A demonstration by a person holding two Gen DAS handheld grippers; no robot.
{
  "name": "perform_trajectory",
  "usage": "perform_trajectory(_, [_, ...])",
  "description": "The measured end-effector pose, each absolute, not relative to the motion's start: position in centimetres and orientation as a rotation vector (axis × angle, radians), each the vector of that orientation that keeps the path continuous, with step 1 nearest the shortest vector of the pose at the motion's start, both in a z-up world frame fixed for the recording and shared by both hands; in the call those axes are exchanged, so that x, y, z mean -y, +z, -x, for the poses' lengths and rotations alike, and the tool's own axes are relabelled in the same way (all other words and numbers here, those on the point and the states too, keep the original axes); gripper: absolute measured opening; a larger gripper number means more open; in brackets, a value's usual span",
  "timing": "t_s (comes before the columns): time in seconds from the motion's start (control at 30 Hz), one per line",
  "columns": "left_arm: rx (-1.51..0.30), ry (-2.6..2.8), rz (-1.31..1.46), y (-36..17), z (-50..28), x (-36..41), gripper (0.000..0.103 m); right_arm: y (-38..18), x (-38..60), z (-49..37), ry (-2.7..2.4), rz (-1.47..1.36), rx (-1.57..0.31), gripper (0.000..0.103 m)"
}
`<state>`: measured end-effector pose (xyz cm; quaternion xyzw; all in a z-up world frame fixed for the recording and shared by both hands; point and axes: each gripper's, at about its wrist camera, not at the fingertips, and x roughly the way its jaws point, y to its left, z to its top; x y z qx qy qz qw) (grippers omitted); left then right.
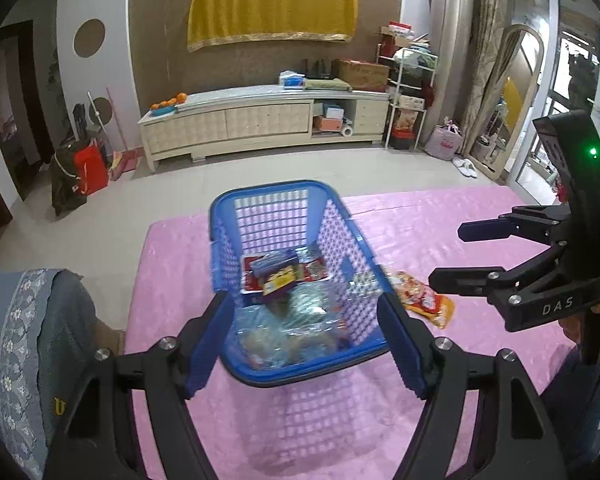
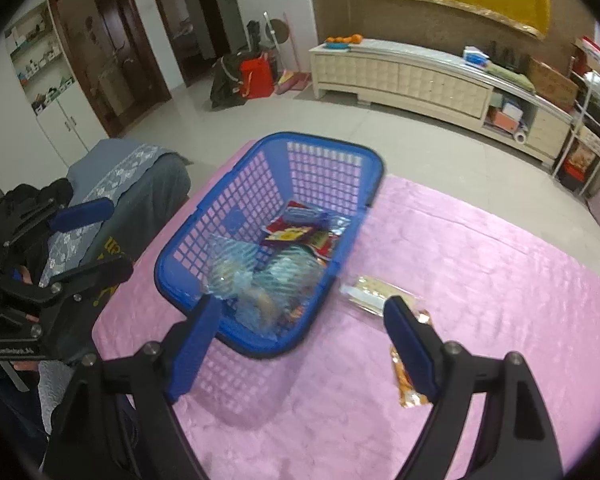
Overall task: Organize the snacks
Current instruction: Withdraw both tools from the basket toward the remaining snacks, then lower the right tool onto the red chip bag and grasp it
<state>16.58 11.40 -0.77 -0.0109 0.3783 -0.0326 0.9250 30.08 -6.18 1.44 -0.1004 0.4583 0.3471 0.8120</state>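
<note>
Snacks (image 1: 278, 276) lie piled in the blue basket (image 1: 220, 216), which stands on the pink surface (image 1: 440, 216) near its left edge. Two more packets rest outside, just right of the basket: a pale one (image 2: 374, 294) beside the wall and an orange one (image 1: 424, 300) further out. The surface's right half is bare. The left tongs (image 1: 306, 344) hang apart above the basket's near rim, empty. The right tongs (image 2: 304, 344) stand apart too, gripping nothing, over the near rim and the orange packet. A covered chair (image 2: 140, 176) stands by the left edge.

Snack-filled blue basket (image 1: 228, 216); two packets (image 2: 380, 296) outside
</note>
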Motion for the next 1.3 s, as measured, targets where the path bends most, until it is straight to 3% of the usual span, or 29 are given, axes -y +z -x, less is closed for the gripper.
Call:
perform_trajectory(0.57, [-0.788,-0.162,-0.014,-1.0,-17.7,-2.3,0.072,1.3,15.7,-30.0,0.619,0.149,-0.977,0.087])
perform_trajectory(1.3, [-0.861,-0.01,0.088,-10.0,-17.8,3.8,0.072,-7.6,19.8,-32.6,0.661,0.276,-0.975,0.087])
